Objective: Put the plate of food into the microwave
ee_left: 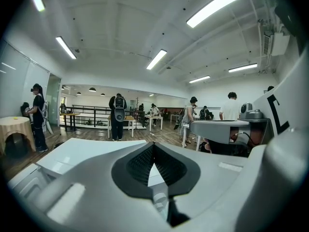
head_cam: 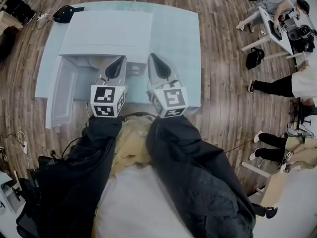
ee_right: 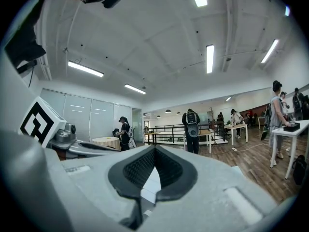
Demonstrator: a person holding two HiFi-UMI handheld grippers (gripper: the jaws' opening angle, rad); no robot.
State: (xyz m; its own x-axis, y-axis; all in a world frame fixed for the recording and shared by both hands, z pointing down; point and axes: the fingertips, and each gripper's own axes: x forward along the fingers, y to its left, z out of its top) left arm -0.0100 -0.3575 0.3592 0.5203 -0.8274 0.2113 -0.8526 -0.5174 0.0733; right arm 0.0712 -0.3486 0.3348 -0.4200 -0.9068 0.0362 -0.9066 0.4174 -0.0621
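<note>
The microwave (head_cam: pixel 106 33) sits straight ahead of both sets of jaws, a pale box on the light blue tabletop (head_cam: pixel 178 29). Its door (head_cam: pixel 62 95) is swung open, out to the left of the left jaws, and the open cavity lies just beyond and left of them. Where the plate of food is I cannot tell from any view.

My left gripper (head_cam: pixel 119 62) has its jaws closed tip to tip. In the left gripper view they meet at a point (ee_left: pixel 153 145) with nothing held between them, and the pale top of the microwave (ee_left: pixel 72 153) shows just past the tips. My right gripper (head_cam: pixel 154 61) is closed the same way. The right gripper view shows its tips (ee_right: pixel 155 149) touching and empty.

The two grippers are side by side, near each other but apart, and both point at the microwave front. Behind each set of jaws is its marker cube, the left (head_cam: pixel 106 101) and the right (head_cam: pixel 171 100). Black sleeves (head_cam: pixel 198 172) trail back from there.

To the far left beyond the jaws, a small black object (head_cam: pixel 63 14) rests at the tabletop's corner. Well off to the right of the right jaws, a black bag (head_cam: pixel 255 58) lies on the wood floor (head_cam: pixel 223 98) near a white table (head_cam: pixel 270 31). Far ahead, people (ee_left: pixel 118 115) stand among more tables.
</note>
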